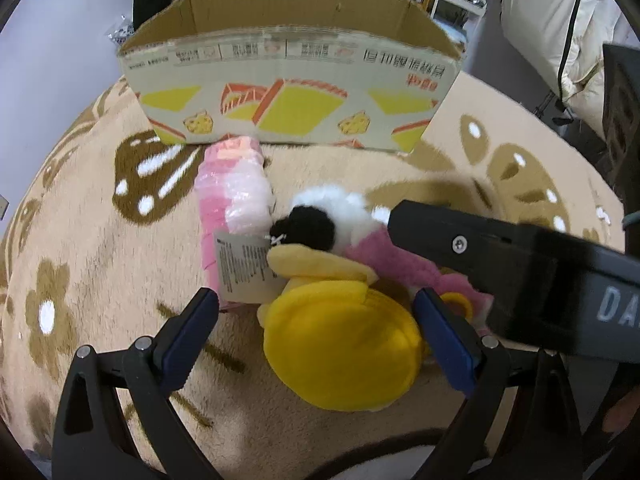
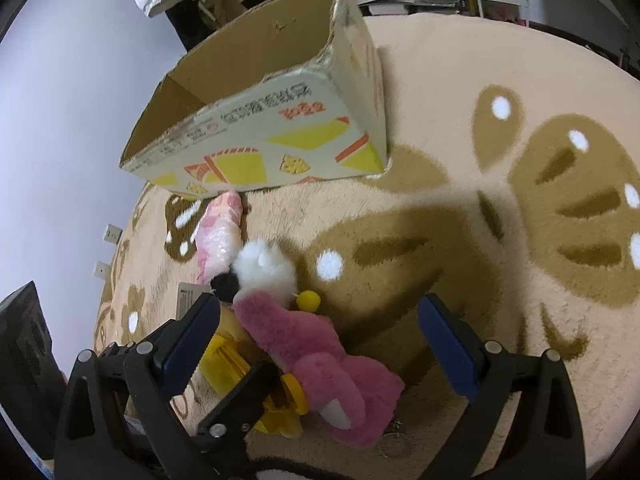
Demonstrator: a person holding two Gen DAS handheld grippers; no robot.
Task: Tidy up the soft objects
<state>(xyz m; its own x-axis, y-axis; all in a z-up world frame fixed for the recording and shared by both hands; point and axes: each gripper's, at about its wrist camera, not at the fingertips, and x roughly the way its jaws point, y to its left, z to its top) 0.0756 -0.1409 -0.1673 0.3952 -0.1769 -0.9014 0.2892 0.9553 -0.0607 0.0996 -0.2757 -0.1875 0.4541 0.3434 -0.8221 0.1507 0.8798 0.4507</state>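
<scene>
The yellow plush [image 1: 344, 344] lies half hidden under the pink plush [image 2: 320, 356], both on the carpet [image 2: 460, 240]. The left gripper [image 1: 316, 332] gapes wide around the yellow one; the right gripper [image 2: 320, 340] gapes wide over the pink. The cardboard box [image 1: 288, 92] stands open at twelve o'clock, with bare carpet at three.

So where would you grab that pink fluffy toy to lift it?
I'd take the pink plush toy across its narrow middle, coming down from above with the open right gripper, which already straddles it. The toy lies flat on the rug, stretched away toward the cardboard box, so the fingers can close on its two long sides. Its yellow neighbour crowds one side, so keep clear of that.
</scene>
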